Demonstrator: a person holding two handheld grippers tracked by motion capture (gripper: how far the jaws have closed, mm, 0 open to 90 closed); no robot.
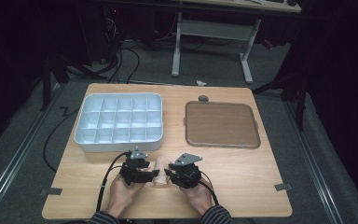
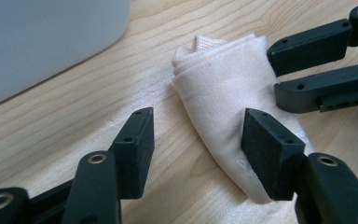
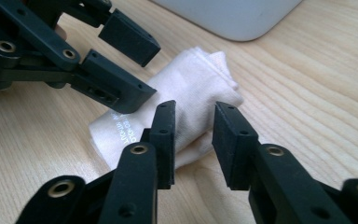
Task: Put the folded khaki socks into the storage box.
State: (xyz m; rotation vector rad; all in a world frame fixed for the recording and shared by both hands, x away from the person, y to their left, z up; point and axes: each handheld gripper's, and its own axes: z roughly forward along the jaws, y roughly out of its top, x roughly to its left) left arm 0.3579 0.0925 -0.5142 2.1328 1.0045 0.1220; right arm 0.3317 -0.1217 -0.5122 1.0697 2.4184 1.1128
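A rolled cream cloth (image 1: 159, 173) lies on the wooden table (image 1: 242, 177) near its front edge, between my two grippers. In the left gripper view the roll (image 2: 223, 93) sits partly between the jaws of my left gripper (image 2: 196, 140); one pad stands clear of it and the other is at its side. My left gripper (image 1: 152, 174) is open. My right gripper (image 3: 193, 135) points at the roll (image 3: 191, 88) from the other end, its jaws apart with the fold's edge in the gap, not pinched. Small printed letters show on the cloth.
A white compartment box (image 1: 81, 135) stands behind the grippers at the left, close to the cloth. A brown flat tray (image 1: 221, 123) lies at the back right. Bare wood stretches to the right of my hands. Cables trail off the front edge.
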